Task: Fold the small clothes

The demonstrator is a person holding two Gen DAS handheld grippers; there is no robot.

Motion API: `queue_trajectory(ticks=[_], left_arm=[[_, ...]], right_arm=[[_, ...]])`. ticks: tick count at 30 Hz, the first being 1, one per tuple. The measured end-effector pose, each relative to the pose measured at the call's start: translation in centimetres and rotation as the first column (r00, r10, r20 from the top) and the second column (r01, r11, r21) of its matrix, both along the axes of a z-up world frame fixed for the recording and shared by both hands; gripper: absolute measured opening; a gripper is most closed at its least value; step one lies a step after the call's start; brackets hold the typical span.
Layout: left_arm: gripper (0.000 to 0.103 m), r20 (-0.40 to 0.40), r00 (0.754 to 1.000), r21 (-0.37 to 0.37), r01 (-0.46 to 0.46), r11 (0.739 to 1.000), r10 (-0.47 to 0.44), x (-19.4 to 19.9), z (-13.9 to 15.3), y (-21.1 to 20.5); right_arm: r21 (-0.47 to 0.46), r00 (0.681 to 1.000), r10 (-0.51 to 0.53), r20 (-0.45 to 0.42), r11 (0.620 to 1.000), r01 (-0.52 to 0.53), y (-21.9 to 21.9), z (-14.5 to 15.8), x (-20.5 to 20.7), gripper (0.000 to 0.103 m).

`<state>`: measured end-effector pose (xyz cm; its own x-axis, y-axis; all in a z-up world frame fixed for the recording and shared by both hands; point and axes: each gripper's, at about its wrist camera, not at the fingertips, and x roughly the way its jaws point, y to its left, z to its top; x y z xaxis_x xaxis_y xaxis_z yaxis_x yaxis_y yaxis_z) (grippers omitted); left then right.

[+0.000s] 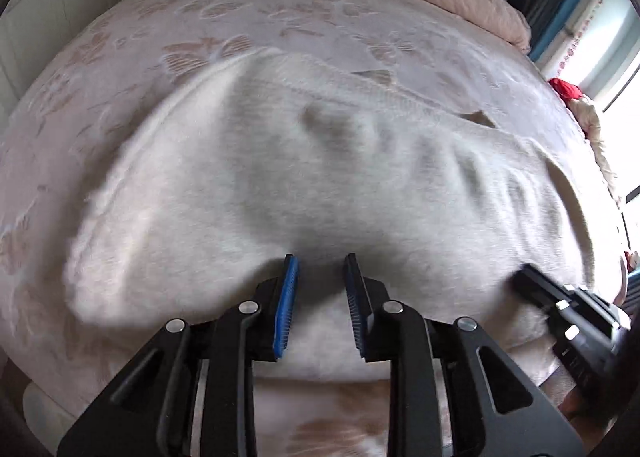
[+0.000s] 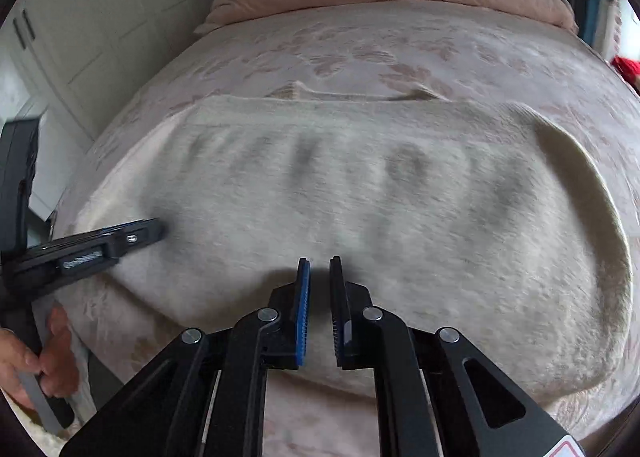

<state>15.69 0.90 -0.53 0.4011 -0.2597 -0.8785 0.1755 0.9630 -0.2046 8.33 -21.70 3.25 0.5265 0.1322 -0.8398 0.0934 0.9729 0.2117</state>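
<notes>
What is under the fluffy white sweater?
The white sweater lies on a pink flowered bedspread, which shows all around it. Whatever sits directly beneath the sweater is covered.

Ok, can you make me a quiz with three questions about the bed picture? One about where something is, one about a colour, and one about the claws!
1. Where does the white sweater lie?
A. spread on the bed cover
B. hanging in the wardrobe
C. on the floor

2. What colour are the pads inside the claw fingers?
A. red
B. blue
C. yellow

3. What is the left claw doing?
A. shut tight on a sock
B. lifting the pillow
C. open above the near edge of the sweater

Answers:
1. A, the sweater lies spread across the flowered bed cover.
2. B, blue ribbed pads line the fingers in both wrist views.
3. C, a gap shows between its fingers with nothing in it, as with the right claw.
</notes>
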Motion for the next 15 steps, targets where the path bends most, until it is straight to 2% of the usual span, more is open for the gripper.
queue_trajectory(ticks=[3, 4, 5, 8, 10, 12, 13, 14, 15], left_arm=[[0.022, -0.021, 1.0, -0.049, -0.016, 0.999, 0.015, 0.2, -0.4, 3.1], [0.022, -0.005, 1.0, -0.028, -0.01, 1.0, 0.01, 0.1, -0.4, 3.5], [0.02, 0.01, 1.0, -0.002, -0.005, 1.0, 0.005, 0.0, -0.5, 3.5], [0.02, 0.045, 0.999, 0.046, 0.009, 0.999, -0.011, -0.4, -0.7, 2.8], [0.021, 0.053, 0.999, 0.063, 0.004, 0.998, -0.007, -0.9, 0.0, 2.1], [0.027, 0.056, 0.998, 0.006, -0.015, 1.0, 0.015, -1.5, 1.4, 2.8], [0.033, 0.069, 0.997, -0.033, -0.037, 0.999, 0.039, -2.1, 2.3, 3.6], [0.053, 0.094, 0.992, -0.081, -0.081, 0.993, 0.088, -2.9, 3.3, 4.9], [0.073, 0.114, 0.984, -0.114, -0.124, 0.986, 0.137, -3.7, 4.0, 6.1]], right_arm=[[0.014, 0.984, -0.179, -0.024, 0.984, 0.179, -6.8, -0.6, -4.3, 0.003], [-0.026, 0.969, -0.244, -0.04, 0.97, 0.243, -8.6, -0.8, -5.8, 0.004], [-0.038, 0.956, -0.29, -0.051, 0.957, 0.288, -10.4, -1.2, -7.2, 0.0], [0.037, 0.943, -0.323, -0.077, 0.945, 0.326, -13.3, -2.3, -9.5, 0.0], [-0.001, 0.946, -0.315, -0.071, 0.949, 0.316, -12.5, -1.2, -9.5, 0.002], [-0.047, 0.948, -0.318, -0.03, 0.948, 0.316, -11.3, 0.3, -9.4, 0.017], [-0.053, 0.944, -0.331, -0.01, 0.943, 0.33, -11.3, 1.0, -9.7, 0.04], [-0.049, 0.937, -0.35, 0.009, 0.936, 0.35, -11.4, 1.6, -10.3, 0.058], [-0.032, 0.927, -0.375, 0.022, 0.926, 0.375, -11.8, 1.9, -11.2, 0.06]])
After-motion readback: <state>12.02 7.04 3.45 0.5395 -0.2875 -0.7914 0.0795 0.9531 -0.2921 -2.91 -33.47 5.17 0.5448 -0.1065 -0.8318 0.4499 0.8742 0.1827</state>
